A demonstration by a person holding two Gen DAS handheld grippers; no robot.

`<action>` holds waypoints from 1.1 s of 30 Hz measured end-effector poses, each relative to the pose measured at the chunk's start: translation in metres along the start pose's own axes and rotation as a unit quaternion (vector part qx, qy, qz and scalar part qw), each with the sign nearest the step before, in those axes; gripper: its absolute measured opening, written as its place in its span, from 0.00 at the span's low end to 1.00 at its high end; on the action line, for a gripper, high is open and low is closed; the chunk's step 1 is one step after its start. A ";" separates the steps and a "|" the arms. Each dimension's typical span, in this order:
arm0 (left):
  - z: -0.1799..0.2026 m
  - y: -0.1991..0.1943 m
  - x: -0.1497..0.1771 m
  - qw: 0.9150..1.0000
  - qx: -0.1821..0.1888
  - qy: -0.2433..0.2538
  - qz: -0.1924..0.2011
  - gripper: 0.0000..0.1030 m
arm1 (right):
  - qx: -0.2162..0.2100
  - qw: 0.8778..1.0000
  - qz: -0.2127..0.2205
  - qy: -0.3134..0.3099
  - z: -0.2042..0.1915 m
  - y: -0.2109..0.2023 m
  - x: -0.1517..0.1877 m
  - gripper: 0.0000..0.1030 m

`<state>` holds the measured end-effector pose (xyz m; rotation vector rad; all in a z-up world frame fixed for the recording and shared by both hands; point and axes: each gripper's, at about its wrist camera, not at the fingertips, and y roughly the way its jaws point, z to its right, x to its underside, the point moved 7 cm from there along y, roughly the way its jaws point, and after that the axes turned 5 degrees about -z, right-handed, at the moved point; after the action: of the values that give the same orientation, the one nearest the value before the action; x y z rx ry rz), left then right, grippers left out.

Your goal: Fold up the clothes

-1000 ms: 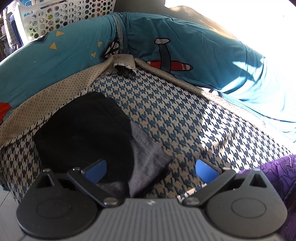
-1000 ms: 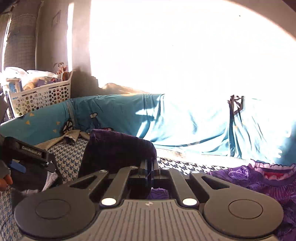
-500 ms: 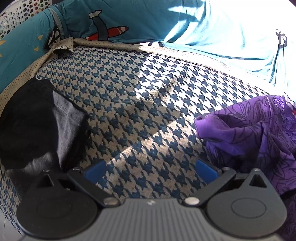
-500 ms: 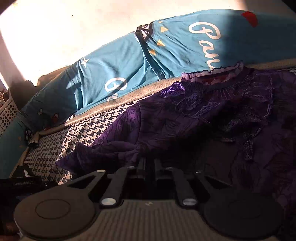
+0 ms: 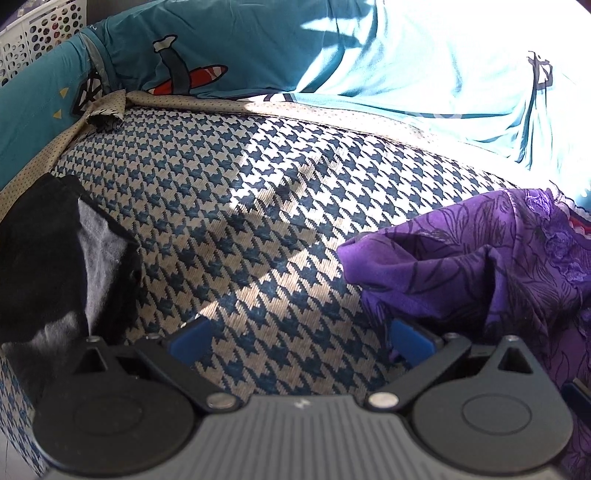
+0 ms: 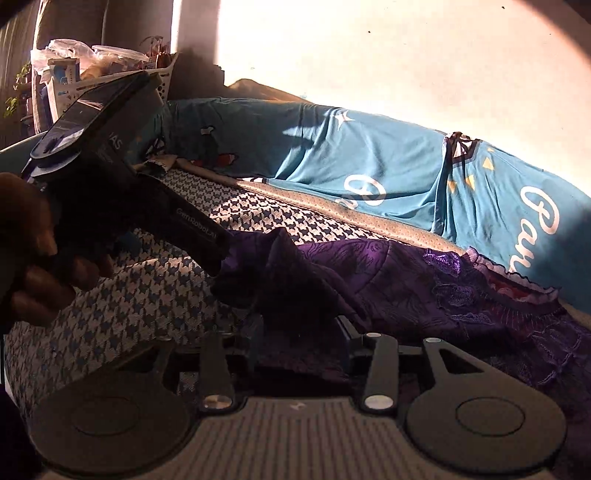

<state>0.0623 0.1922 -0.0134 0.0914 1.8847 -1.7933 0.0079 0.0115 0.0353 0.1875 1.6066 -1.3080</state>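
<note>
A purple patterned garment (image 5: 480, 266) lies crumpled on the houndstooth seat (image 5: 258, 206), at the right of the left wrist view. My left gripper (image 5: 299, 338) is open over bare seat, and its right pad (image 5: 410, 338) is at the garment's near edge. Seen from the right wrist, the purple garment (image 6: 424, 288) spreads to the right. My right gripper (image 6: 299, 350) is low over it. Its jaws are opening, and a dark fold of the cloth lies loose between them. The left gripper (image 6: 129, 206), held by a hand (image 6: 29, 258), points its tip at the garment's left end.
A folded black and grey garment (image 5: 55, 266) rests on the seat's left end. A teal printed cover (image 5: 332, 55) drapes the backrest behind. A white perforated basket (image 5: 37, 33) stands at the far left. Open seat lies between the two garments.
The left gripper has moved right, from over the black garment to the purple one's edge. The right gripper, shut on purple cloth a second ago, has lowered it onto the seat and parted its jaws.
</note>
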 end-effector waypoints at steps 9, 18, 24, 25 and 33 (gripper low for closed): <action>-0.009 -0.002 -0.001 1.000 -0.004 -0.005 0.003 1.00 | 0.014 0.994 -0.040 -0.103 -0.034 0.033 0.023 0.58; -0.026 -0.010 -0.005 1.000 -0.010 -0.019 0.016 1.00 | 0.063 0.984 -0.040 -0.160 -0.041 0.057 0.029 0.48; -0.050 -0.027 -0.015 0.998 -0.025 -0.034 0.045 1.00 | 0.007 0.999 -0.014 -0.044 -0.027 0.039 0.014 0.16; -0.055 -0.029 -0.016 0.998 -0.024 -0.039 0.046 1.00 | -0.006 1.000 -0.008 -0.023 -0.026 0.033 0.011 0.16; -0.105 -0.053 -0.027 0.994 -0.040 -0.062 0.074 1.00 | -0.200 0.971 0.048 0.125 -0.071 -0.003 -0.014 0.14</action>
<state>0.0296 0.2931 0.0436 0.0874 1.8111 -1.5853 -0.0291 0.0735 0.0402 0.1822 2.0143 -0.8879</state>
